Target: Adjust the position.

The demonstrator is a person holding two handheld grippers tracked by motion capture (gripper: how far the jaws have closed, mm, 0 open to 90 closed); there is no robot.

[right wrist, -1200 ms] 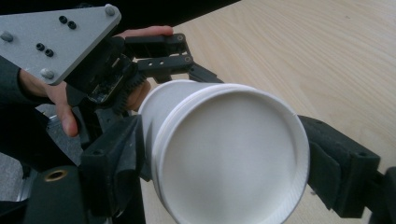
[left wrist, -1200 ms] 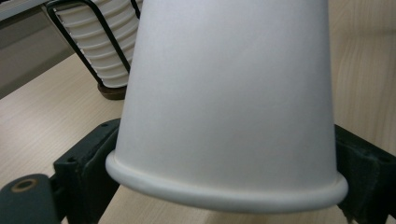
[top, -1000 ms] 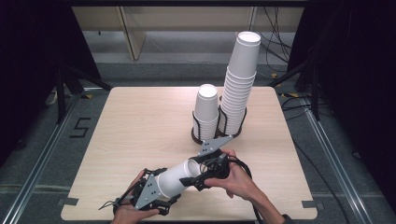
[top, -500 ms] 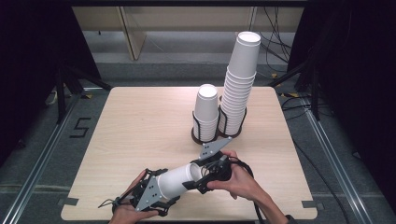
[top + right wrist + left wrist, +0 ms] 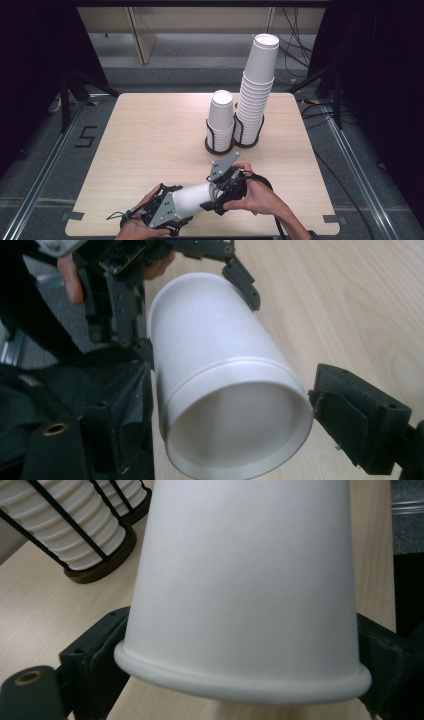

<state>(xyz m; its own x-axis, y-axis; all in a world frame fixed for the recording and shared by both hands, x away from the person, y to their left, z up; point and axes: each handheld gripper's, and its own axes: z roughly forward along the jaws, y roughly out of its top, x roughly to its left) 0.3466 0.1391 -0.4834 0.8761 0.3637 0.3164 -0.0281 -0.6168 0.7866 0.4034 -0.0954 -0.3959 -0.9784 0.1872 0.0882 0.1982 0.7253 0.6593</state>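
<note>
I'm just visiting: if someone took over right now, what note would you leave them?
Left gripper: fingers have just been closing and clamp the cup at its rim end.
Right gripper: fingers flank the cup's base, seemingly touching.
Cup lies level between both, at the table's near edge. Short stack and tall stack stand in holders at the back.
Done: one cup in hand. Left: probably stacking it.

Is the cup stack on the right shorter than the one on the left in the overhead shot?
No, the right-hand stack of cups rises well above the left-hand stack beside it at the far side of the table.
</note>
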